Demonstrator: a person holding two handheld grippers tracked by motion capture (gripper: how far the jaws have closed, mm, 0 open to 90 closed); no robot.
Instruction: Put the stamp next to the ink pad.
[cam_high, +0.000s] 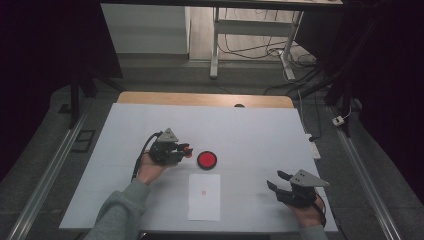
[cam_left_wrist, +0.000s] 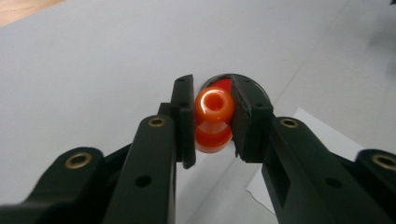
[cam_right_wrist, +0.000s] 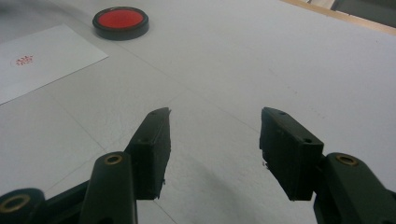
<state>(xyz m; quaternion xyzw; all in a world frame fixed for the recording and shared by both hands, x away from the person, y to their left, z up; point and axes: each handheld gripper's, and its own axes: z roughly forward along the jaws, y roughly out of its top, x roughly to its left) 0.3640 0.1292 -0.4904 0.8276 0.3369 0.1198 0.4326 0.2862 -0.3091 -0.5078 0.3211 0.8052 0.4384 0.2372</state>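
My left gripper (cam_high: 186, 150) is shut on a small orange knobbed piece (cam_left_wrist: 213, 116), held between its black jaws just left of a round red disc with a black rim (cam_high: 206, 159). In the left gripper view the disc (cam_left_wrist: 223, 83) peeks out behind the orange piece (cam_high: 188, 151). A white paper card with a small red mark (cam_high: 204, 196) lies in front of the disc. My right gripper (cam_high: 278, 181) rests at the right front of the table, open, with nothing between its jaws. Its own view has the disc (cam_right_wrist: 121, 20) and the card (cam_right_wrist: 42, 58) at the upper left.
A white sheet (cam_high: 260, 135) covers the table, with a wooden edge (cam_high: 200, 99) showing at the back. Metal rails (cam_high: 47, 170) run along both sides. Desk legs and cables (cam_high: 280, 50) stand on the floor beyond.
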